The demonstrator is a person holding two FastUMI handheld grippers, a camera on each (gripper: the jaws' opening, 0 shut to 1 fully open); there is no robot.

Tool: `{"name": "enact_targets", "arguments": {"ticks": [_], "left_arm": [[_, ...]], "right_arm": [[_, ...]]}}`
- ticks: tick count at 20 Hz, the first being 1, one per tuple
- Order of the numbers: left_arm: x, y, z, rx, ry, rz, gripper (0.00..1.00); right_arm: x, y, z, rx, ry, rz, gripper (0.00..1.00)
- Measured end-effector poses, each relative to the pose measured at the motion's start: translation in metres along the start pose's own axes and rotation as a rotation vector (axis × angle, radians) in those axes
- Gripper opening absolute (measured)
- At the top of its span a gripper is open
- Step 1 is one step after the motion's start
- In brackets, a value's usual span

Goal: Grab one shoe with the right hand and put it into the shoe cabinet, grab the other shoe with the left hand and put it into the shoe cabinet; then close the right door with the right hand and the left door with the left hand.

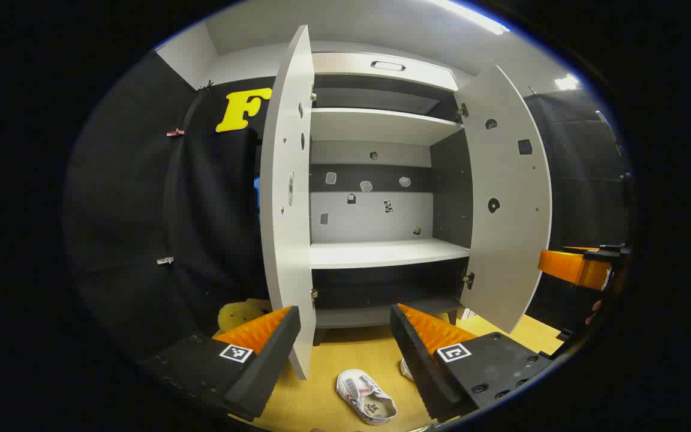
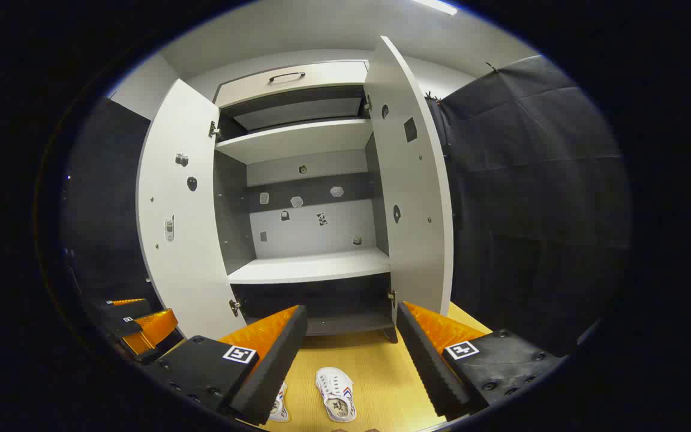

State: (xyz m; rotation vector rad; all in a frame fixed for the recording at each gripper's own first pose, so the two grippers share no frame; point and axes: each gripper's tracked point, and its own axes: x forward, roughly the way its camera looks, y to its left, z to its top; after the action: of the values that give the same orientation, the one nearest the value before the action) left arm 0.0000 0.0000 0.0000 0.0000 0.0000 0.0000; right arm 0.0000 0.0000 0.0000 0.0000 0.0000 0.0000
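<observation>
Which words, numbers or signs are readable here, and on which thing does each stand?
No word or number is readable.
Stickers on the cabinet's back wall: too small to read.
Print inside the shoe on the floor: blurred.
Square marker on the right tongs: a pattern, no text.

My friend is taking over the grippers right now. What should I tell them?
Left gripper: open, holding nothing.
Right gripper: open, holding nothing.
Two shoes lie on the floor before the cabinet: one between the right gripper's fingers in its view, the other partly hidden beside it.
Left door and right door stand open.
Done: nothing yet.
Left: put both shoes in, then close both doors.
</observation>
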Motion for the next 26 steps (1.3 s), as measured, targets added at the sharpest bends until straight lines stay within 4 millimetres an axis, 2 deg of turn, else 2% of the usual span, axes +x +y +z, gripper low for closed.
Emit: {"name": "enact_targets", "arguments": {"ticks": [10, 20, 26], "left_arm": [[0.000, 0.001, -0.007, 0.000, 0.014, -0.021, 0.95], [0.005, 0.009, -0.014, 0.000, 0.031, -0.014, 0.95], [0.004, 0.011, -0.022, -0.007, 0.050, -0.014, 0.95]], "right_arm": [[-0.001, 0.005, -0.023, -0.020, 0.062, 0.003, 0.98], [-0.004, 0.022, -0.051, -0.050, 0.131, 0.053, 0.98], [-0.005, 0.041, -0.088, -0.065, 0.226, 0.113, 0.99]]}}
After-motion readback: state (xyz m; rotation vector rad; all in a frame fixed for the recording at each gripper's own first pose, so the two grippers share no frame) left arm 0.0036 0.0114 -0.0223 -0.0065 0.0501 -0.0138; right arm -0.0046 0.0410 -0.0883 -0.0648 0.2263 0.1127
